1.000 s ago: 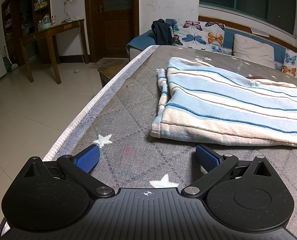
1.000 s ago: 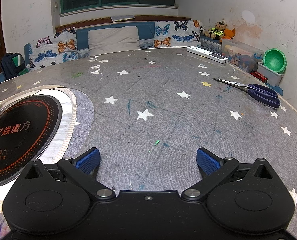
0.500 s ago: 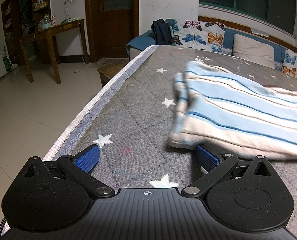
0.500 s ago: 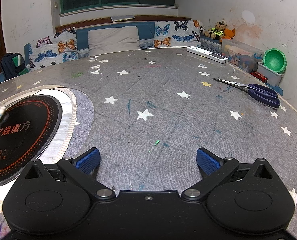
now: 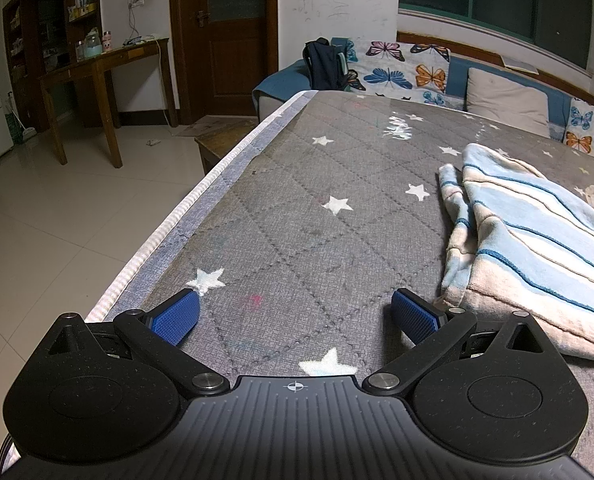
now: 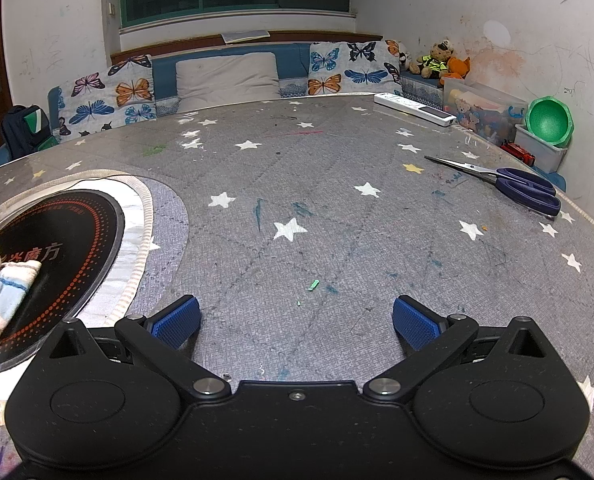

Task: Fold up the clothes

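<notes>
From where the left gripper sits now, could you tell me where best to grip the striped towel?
Probably the near corner of the striped towel, beside the open left gripper. Its stacked edges end there on the table, so approach low from the left.

Ahead of the left gripper [image 5: 295, 316], from 10 to 12 o'clock, bare star-print table cover [image 5: 297, 184] runs free; the folded striped towel [image 5: 537, 248] blocks 2 o'clock, beside the right finger. For the right gripper [image 6: 295, 318], 12 o'clock lies open; induction cooktop [image 6: 57, 240] at 10, scissors [image 6: 509, 184] at 2.
</notes>
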Available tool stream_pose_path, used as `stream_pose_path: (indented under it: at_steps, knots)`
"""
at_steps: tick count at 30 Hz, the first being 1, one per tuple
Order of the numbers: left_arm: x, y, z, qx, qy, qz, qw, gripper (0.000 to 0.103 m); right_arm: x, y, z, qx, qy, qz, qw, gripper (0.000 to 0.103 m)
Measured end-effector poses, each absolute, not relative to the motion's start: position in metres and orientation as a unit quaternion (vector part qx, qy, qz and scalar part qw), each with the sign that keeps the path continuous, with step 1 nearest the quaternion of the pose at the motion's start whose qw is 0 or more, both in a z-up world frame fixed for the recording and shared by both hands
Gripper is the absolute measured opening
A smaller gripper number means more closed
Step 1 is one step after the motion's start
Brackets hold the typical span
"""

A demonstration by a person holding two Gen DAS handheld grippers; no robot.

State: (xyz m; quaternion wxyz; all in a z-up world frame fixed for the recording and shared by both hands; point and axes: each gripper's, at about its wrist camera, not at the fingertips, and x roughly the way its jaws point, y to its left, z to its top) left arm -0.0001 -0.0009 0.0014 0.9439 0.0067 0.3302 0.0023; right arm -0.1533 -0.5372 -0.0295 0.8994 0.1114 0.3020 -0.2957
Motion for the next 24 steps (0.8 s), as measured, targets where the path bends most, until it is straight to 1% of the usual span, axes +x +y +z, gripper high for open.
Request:
stream_pose_path:
  at_steps: [24]
  knots:
    - [0.0016,-0.0007,0.0018,0.005,0.33,0.002,0.944,0.103,-0.1534,-0.5377,-0.0296,0.111,0.302,-0.296,0.899,0.103]
